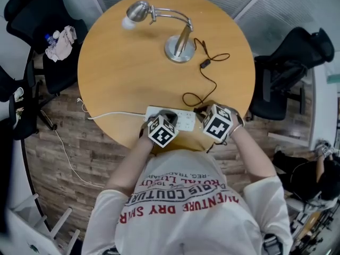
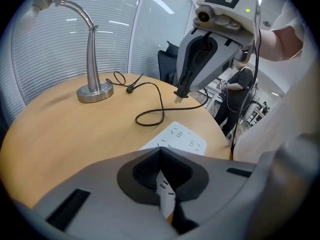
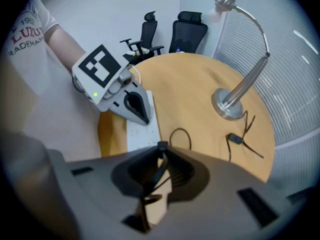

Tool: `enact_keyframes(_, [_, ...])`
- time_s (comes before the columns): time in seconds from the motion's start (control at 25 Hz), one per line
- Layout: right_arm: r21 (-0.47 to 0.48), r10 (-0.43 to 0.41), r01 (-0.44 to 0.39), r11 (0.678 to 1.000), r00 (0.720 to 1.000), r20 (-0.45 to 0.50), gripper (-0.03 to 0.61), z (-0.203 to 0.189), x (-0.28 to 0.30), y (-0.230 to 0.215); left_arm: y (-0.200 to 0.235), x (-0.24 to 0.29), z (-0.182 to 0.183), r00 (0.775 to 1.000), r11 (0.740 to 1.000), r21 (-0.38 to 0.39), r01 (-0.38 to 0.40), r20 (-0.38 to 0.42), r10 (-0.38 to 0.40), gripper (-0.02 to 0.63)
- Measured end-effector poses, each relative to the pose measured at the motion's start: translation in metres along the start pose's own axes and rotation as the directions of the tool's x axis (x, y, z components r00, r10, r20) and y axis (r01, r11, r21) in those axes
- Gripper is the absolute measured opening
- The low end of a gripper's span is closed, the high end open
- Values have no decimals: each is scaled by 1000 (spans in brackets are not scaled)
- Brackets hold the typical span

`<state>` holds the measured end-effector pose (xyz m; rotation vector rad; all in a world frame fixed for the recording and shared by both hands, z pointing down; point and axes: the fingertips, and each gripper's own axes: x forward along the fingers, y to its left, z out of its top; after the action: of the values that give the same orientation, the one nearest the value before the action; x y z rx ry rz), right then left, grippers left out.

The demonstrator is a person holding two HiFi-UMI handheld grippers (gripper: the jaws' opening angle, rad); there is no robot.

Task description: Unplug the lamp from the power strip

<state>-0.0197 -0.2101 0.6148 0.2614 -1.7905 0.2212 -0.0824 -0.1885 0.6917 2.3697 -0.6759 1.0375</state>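
A silver gooseneck lamp (image 1: 179,47) stands at the far side of the round wooden table (image 1: 122,73). Its black cord (image 1: 207,84) loops toward me and ends in a black plug (image 2: 179,95). My right gripper (image 2: 182,90) is shut on that plug, which hangs clear above the white power strip (image 2: 182,139) with its prongs showing. In the right gripper view the plug (image 3: 161,147) and cord sit between the jaws. My left gripper (image 2: 162,184) is shut on the near end of the power strip (image 1: 183,122), which lies at the table's near edge.
The strip's white cable (image 1: 114,114) runs left off the table to the floor. An inline switch (image 1: 204,64) lies on the cord near the lamp base. Black office chairs stand at the left (image 1: 37,15) and right (image 1: 289,73) of the table.
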Motion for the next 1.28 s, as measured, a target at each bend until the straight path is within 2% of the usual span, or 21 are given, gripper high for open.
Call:
enact_keyframes(0.2, [35, -42, 39, 999, 995, 86, 71, 6, 2, 7, 0, 0, 0, 1000, 1000, -2, 3, 2, -3, 26])
enact_keyframes(0.32, [106, -98, 79, 991, 978, 184, 71, 16, -8, 2, -1, -1, -1, 1000, 1000, 5, 5, 3, -6, 26])
enact_keyframes(0.4, [202, -145, 91, 975, 952, 270, 72, 24, -19, -5, -1, -1, -1, 1000, 999, 33, -3, 4, 3, 28])
enact_keyframes(0.56, [391, -226, 49, 919, 878, 423, 72, 37, -46, -16, 3, -5, -1, 1000, 998, 65, -23, -8, 24, 28])
enact_keyframes(0.64, [424, -263, 52, 904, 849, 458, 72, 40, -56, -19, 10, -14, 4, 997, 995, 73, -75, 21, 73, 28])
enact_keyframes(0.76, [453, -314, 67, 889, 810, 496, 72, 42, -71, -23, 18, -35, 20, 984, 988, 65, -139, 121, 130, 28])
enact_keyframes(0.92, [475, -380, 95, 875, 742, 552, 72, 47, -91, -28, 13, -62, 36, 970, 988, 83, -133, 217, 112, 28])
enact_keyframes(1.04, [492, -420, 108, 864, 694, 584, 72, 51, -107, -31, 9, -92, 64, 943, 992, 44, -115, 320, 95, 28])
enact_keyframes(1.28, [537, -485, 92, 838, 575, 659, 72, 65, -143, -41, 16, -159, 130, 856, 989, 6, -151, 501, 127, 28])
